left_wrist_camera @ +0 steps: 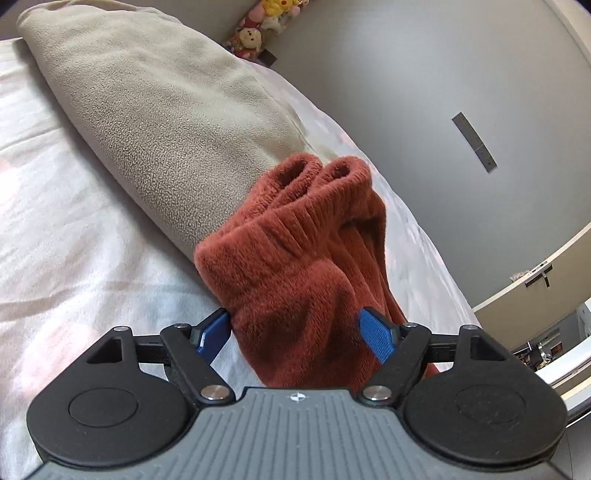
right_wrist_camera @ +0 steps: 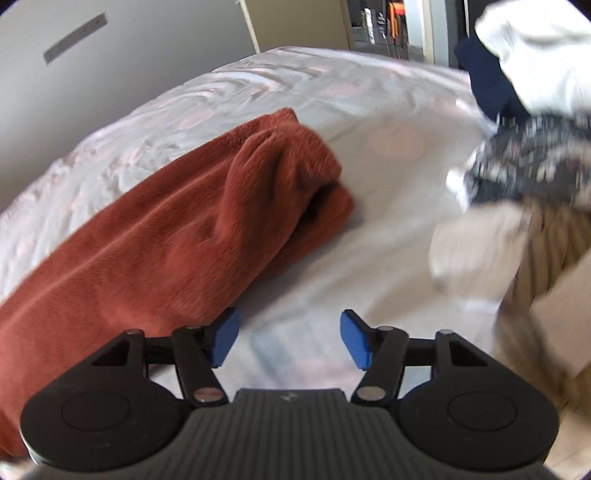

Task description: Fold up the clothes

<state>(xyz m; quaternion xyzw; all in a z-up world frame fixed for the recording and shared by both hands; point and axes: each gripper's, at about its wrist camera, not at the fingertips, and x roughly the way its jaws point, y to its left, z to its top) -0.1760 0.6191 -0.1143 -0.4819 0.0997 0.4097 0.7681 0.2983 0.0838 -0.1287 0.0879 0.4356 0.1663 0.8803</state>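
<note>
A rust-red fleece garment (left_wrist_camera: 295, 258) lies folded on the bed. In the left wrist view its ribbed waistband end sits between the blue pads of my left gripper (left_wrist_camera: 297, 334), whose jaws stand wide apart around the cloth without squeezing it. In the right wrist view the same garment (right_wrist_camera: 166, 236) stretches from lower left toward the middle, with its far end bunched up. My right gripper (right_wrist_camera: 288, 339) is open and empty over bare sheet, just right of the garment's edge.
A beige fleece blanket (left_wrist_camera: 147, 110) lies behind the red garment. The bed sheet (right_wrist_camera: 369, 240) is white with faint pink print. A pile of clothes (right_wrist_camera: 524, 158), white, navy, patterned and beige, sits at the right. A grey wall (left_wrist_camera: 424, 92) and plush toys (left_wrist_camera: 258, 29) lie beyond.
</note>
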